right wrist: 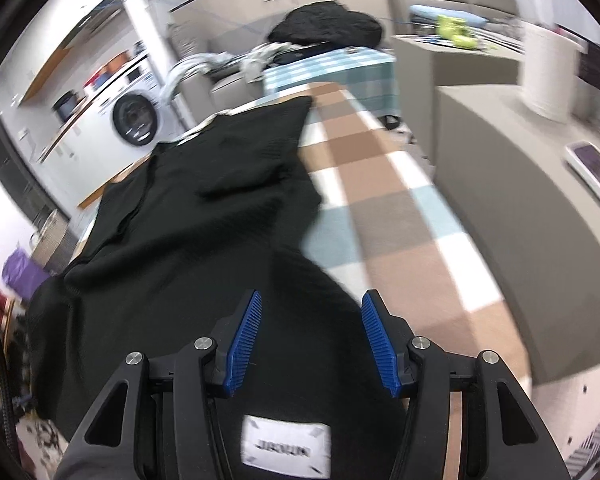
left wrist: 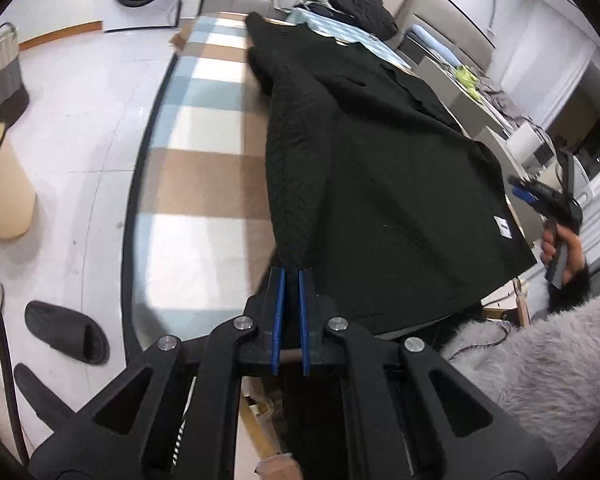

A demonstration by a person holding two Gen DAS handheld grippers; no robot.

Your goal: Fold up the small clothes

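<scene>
Left gripper (left wrist: 292,276) — jaws nearly closed, pinching a bunched edge of the black garment (left wrist: 380,184) right at their tips. The garment spreads forward and to the right of those jaws across the checked tabletop (left wrist: 204,176). Right gripper (right wrist: 310,312) — jaws spread wide, gripping nothing, poised over the garment's near hem; a white label (right wrist: 286,450) sits just behind them, bare checked tabletop to their right. Seen from the left camera, the right gripper is off the cloth's right edge.
</scene>
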